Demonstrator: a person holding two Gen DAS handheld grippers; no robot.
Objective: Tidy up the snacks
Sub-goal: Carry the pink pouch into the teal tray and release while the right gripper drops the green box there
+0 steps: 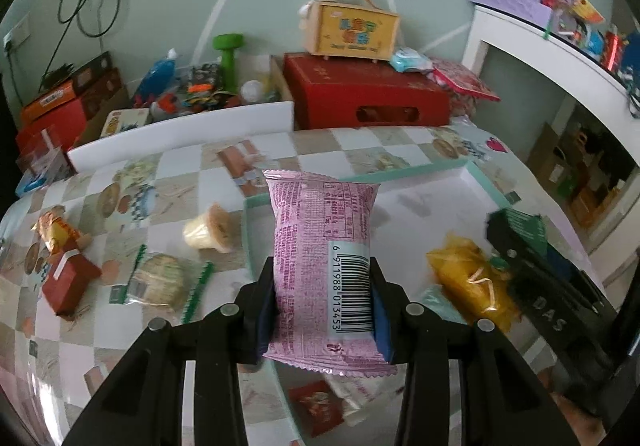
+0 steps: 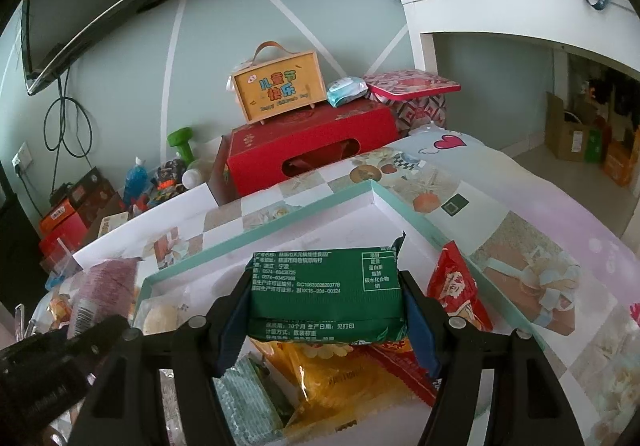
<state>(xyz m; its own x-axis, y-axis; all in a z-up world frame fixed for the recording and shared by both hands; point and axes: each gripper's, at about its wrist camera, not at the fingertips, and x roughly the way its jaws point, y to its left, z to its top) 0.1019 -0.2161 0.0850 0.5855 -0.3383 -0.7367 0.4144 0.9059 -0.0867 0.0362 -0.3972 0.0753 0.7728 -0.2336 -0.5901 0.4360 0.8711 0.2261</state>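
Far left, on the checked tablecloth: a small dark red carton and an orange-and-yellow wrapped sweet, with a clear green-edged packet holding a round biscuit just to their right
Left of the tray: a pale cone-shaped jelly cup lying on its side, near the tray's left wall
Left gripper: jaws partly closed, blue pads pressed on both sides of a pink foil snack packet with a barcode, which stands upright and lifted over the near left part of the tray
Tray: a shallow white box with a mint-green rim, its far half bare
Right gripper: jaws about half apart, clamped on a dark green printed snack packet, held level above the tray's near right part
Under the green packet: a crinkled yellow packet lying in the tray
Right edge of tray: a red printed packet leaning at the rim
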